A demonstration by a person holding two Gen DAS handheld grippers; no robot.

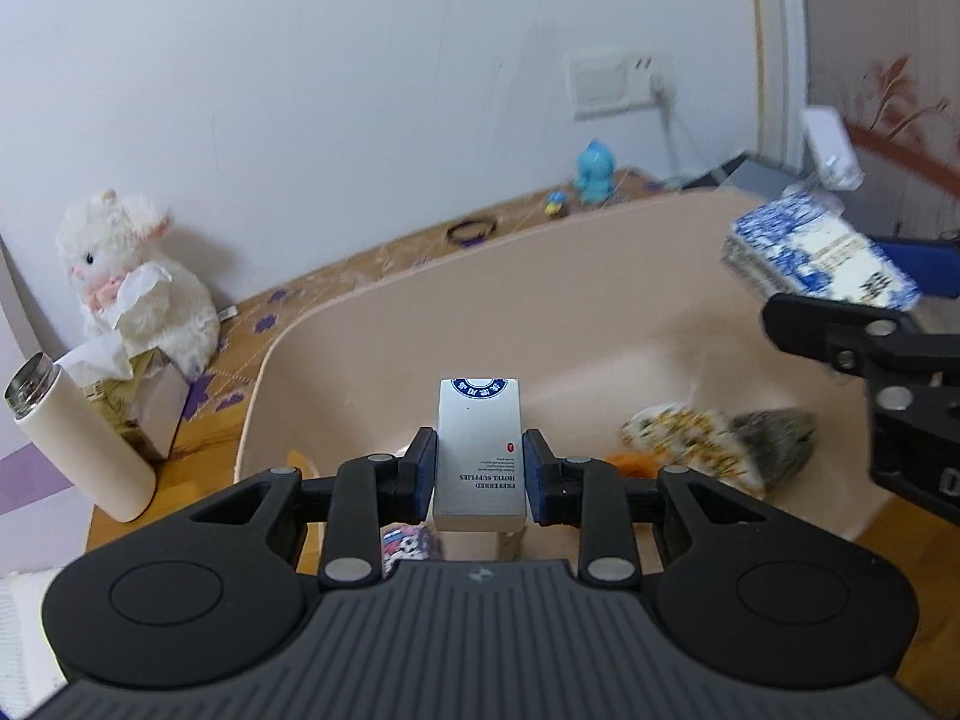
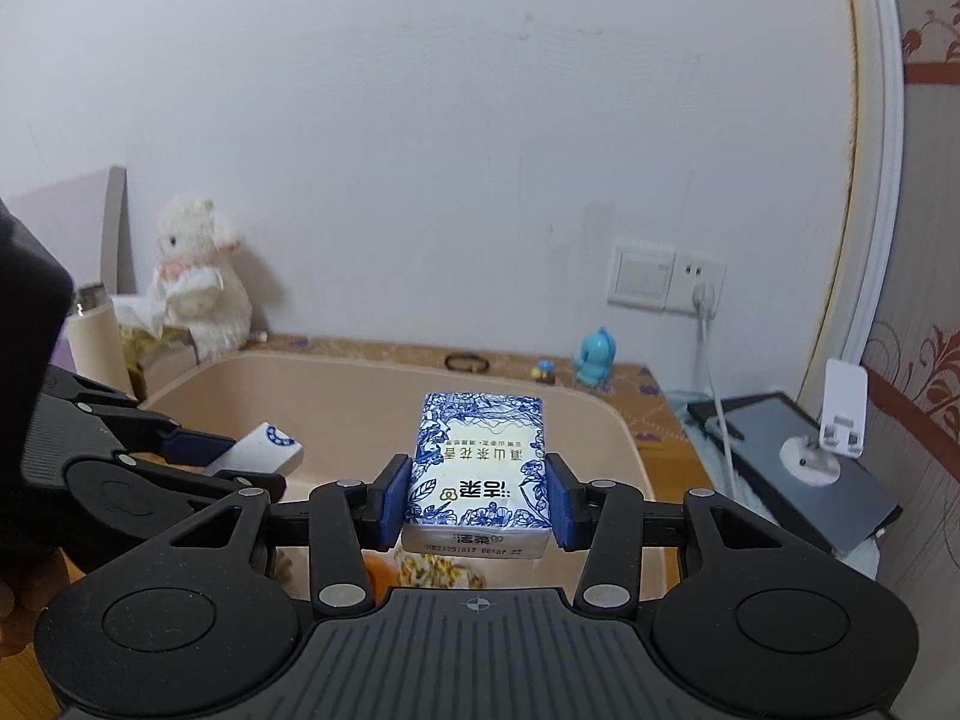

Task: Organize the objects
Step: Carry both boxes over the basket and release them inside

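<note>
My left gripper [image 1: 479, 468] is shut on a small white hotel-supplies box [image 1: 479, 450] and holds it over the near rim of a beige plastic tub [image 1: 420, 300]. My right gripper [image 2: 477, 495] is shut on a blue-and-white floral tissue pack [image 2: 477, 468] and holds it above the tub [image 2: 336, 384]. The tissue pack also shows at the right of the left wrist view [image 1: 816, 252], blurred. The white box also shows in the right wrist view [image 2: 264, 447]. Inside the tub lie a yellow floral packet [image 1: 690, 438], a dark bundle [image 1: 780, 438] and something orange [image 1: 630, 462].
A white plush sheep [image 1: 132, 276] sits on a tissue box [image 1: 144, 396] at the left, beside a white thermos [image 1: 78, 432]. A blue toy figure [image 1: 594, 171], a black hair tie [image 1: 471, 231] and a wall socket [image 2: 666, 285] are behind the tub. A tablet with a white stand [image 2: 810, 462] lies right.
</note>
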